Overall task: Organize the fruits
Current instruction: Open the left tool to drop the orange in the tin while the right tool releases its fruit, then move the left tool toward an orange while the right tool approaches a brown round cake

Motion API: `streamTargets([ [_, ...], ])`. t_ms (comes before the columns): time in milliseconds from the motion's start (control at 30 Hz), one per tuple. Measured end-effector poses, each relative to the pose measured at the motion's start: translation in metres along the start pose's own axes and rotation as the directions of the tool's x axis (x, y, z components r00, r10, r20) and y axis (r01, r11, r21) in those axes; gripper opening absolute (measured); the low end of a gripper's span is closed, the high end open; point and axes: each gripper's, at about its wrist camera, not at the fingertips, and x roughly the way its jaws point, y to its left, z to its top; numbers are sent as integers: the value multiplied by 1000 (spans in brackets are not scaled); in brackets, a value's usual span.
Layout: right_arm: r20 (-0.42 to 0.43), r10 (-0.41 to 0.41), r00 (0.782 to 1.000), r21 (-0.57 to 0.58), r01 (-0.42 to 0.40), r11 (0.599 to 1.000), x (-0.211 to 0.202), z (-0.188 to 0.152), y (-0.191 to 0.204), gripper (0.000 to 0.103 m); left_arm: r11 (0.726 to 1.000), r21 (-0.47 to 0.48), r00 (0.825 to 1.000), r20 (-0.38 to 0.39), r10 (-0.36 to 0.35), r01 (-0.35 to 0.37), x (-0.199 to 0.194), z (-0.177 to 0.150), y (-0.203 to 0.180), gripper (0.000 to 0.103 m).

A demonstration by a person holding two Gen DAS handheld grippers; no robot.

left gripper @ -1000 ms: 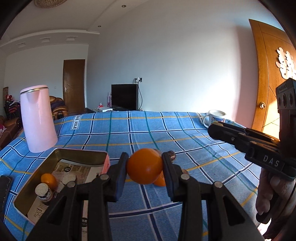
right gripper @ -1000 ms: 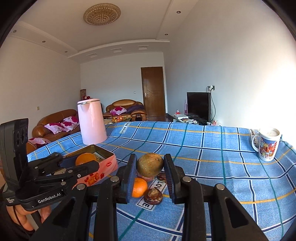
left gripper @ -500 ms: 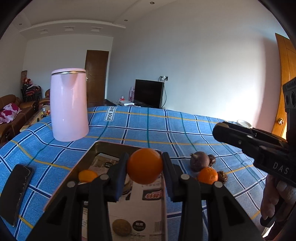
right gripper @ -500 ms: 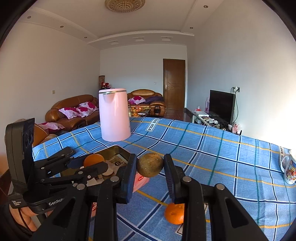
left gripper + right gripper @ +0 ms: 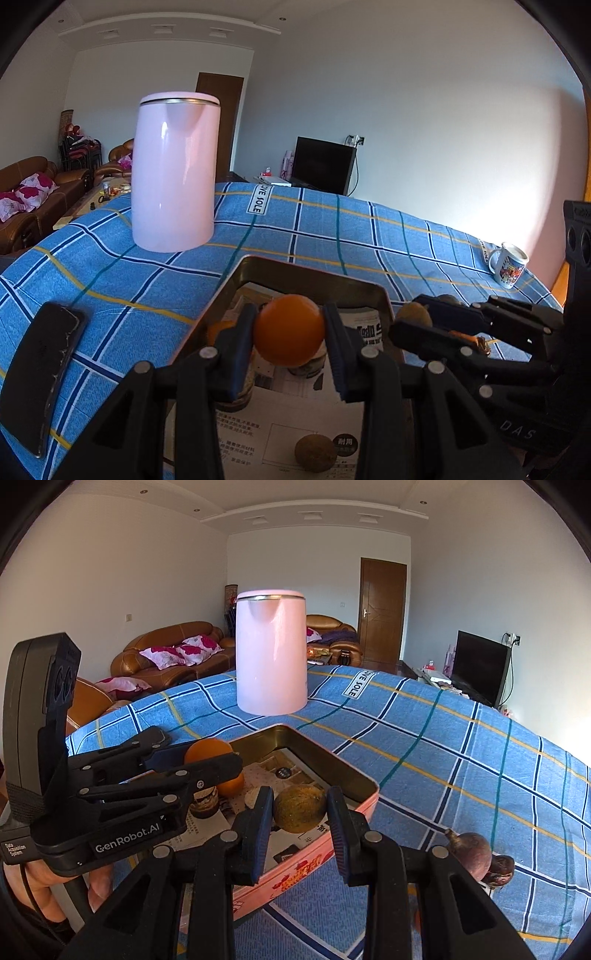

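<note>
My left gripper (image 5: 290,341) is shut on an orange (image 5: 289,334) and holds it above the open pink tin box (image 5: 310,273). My right gripper (image 5: 300,814) is shut on a brown-green round fruit (image 5: 300,808) and holds it over the tin's right rim (image 5: 343,771). In the tin lie a small orange (image 5: 231,786), a brown fruit (image 5: 315,453) and a small jar (image 5: 203,801) on printed paper. A dark purple fruit (image 5: 471,854) and a smaller dark one (image 5: 500,867) lie on the cloth to the right of the tin.
A tall pink kettle (image 5: 173,171) stands on the blue checked cloth (image 5: 332,229) behind the tin. A black phone (image 5: 40,373) lies at the left edge. A printed mug (image 5: 509,264) stands far right. Sofas, a TV and a door are beyond.
Both grippers have moved left with their fruits, from over the loose fruits on the cloth to over the tin. The right gripper now sits close beside the left.
</note>
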Motion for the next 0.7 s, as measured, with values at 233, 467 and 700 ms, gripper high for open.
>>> streamTargets([
  [233, -85, 15, 996, -26, -18, 1000, 20, -7, 11, 32, 1000, -9, 999, -37, 16, -16, 9, -2, 9, 38],
  [467, -111, 29, 993, -24, -32, 999, 26, -9, 14, 33, 999, -6, 999, -24, 37, -37, 5, -2, 7, 48],
  [700, -36, 4, 999, 34, -3, 999, -17, -20, -17, 44, 999, 30, 1000, 20, 10, -11, -11, 1, -18, 61],
])
